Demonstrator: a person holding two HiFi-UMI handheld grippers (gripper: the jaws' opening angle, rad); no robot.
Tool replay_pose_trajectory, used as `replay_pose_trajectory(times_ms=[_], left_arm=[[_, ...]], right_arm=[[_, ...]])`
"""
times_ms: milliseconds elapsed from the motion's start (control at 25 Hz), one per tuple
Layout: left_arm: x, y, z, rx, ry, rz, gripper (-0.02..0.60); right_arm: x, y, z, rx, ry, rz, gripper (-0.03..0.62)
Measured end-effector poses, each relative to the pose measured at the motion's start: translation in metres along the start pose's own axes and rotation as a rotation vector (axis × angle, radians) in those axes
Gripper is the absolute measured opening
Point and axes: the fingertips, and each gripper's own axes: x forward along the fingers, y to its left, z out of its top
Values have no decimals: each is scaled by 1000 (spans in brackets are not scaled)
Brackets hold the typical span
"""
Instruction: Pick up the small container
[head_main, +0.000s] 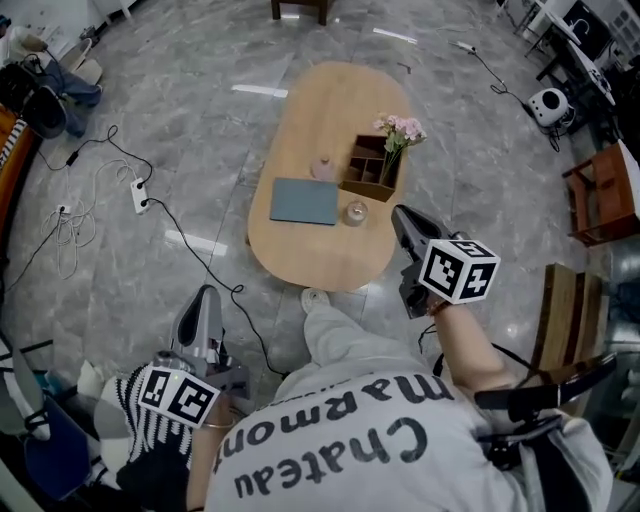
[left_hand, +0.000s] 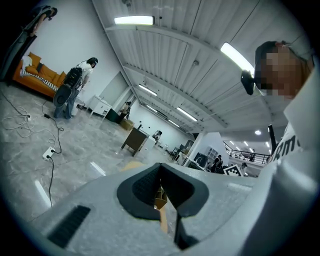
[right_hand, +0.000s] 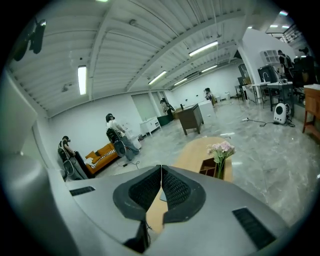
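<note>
1. Worktop (head_main: 320, 265): oval, pale wood, on a grey marble floor, seen from above w/ the person standing at its near end.
2. Small container (head_main: 355, 212): clear, prob. glass, low and round. It sits on the worktop just beside the near corner of a wooden organiser box (head_main: 368, 170) and right of a grey-blue pad (head_main: 305, 201). Pink flowers (head_main: 399, 128) stand in the box.
3. Handling, as a guess: light, stiff, slick-sided and breakable. Best taken across its sides w/ a gentle squeeze, coming from the open near side to avoid the box.
4. Right tool (head_main: 400, 215): jaws closed tip to tip, nothing between them. It must open before any grasp.
5. Right hand pose: arm stretched fwd, tool slanted downward over the worktop's near-right edge, near the container but apart from it.
6. Left tool (head_main: 207, 297): also closed, empty.
7. Left hand pose: low at the person's left side over the floor, roughly level, well apart from the worktop.
</note>
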Motion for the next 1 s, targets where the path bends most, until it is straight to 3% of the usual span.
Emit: replay_pose_trajectory(times_ms=[320, 560, 720, 1000], left_arm=[[83, 33, 36, -1, -14, -4, 14], [135, 54, 55, 10, -36, 10, 14], [164, 66, 52, 0, -32, 16, 14], [222, 92, 26, -26, 87, -15, 14]], right_arm=[[91, -1, 36, -61, 51, 31, 14], [144, -12, 50, -41, 78, 53, 14], [173, -27, 40, 7, 111, 42, 14], [215, -60, -2, 116, 202, -4, 14]])
